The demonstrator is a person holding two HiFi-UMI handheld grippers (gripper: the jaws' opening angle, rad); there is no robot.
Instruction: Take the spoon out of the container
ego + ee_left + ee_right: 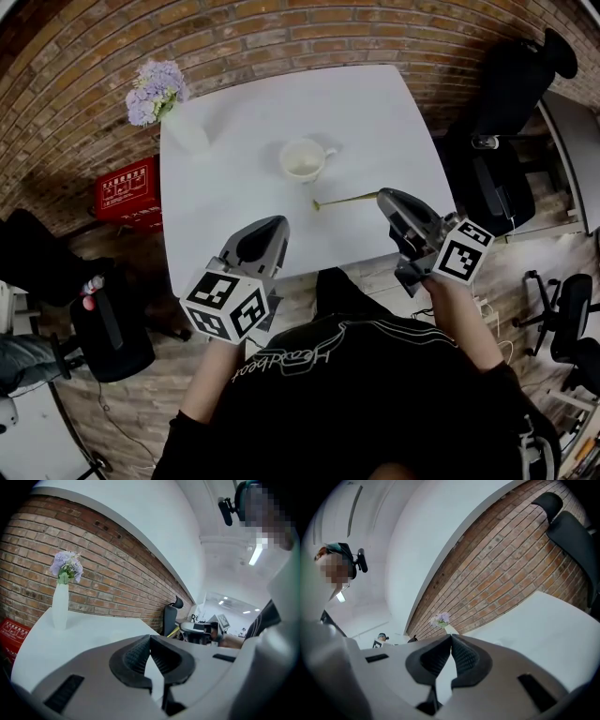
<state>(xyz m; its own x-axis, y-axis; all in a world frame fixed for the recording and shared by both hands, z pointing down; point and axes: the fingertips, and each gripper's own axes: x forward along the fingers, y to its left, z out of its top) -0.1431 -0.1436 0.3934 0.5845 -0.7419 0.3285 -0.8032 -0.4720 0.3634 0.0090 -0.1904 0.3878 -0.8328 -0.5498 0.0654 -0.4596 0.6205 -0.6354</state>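
Note:
A white cup point(305, 159) stands near the middle of the white table point(234, 197). A thin gold spoon point(345, 200) lies flat on the table just in front and to the right of the cup, outside it. My right gripper point(387, 198) point(451, 636) is shut and empty, its tip close to the spoon's right end. My left gripper point(270, 227) point(150, 637) is also shut and empty, hanging over the table's front edge left of the spoon. Neither gripper view shows the cup or the spoon.
A white vase of purple flowers point(159, 94) point(62, 599) point(442, 620) stands at the table's back left corner. A red box point(127, 187) sits on the floor at left. Black office chairs stand at right point(506, 122) and at left point(108, 328). A brick wall runs behind.

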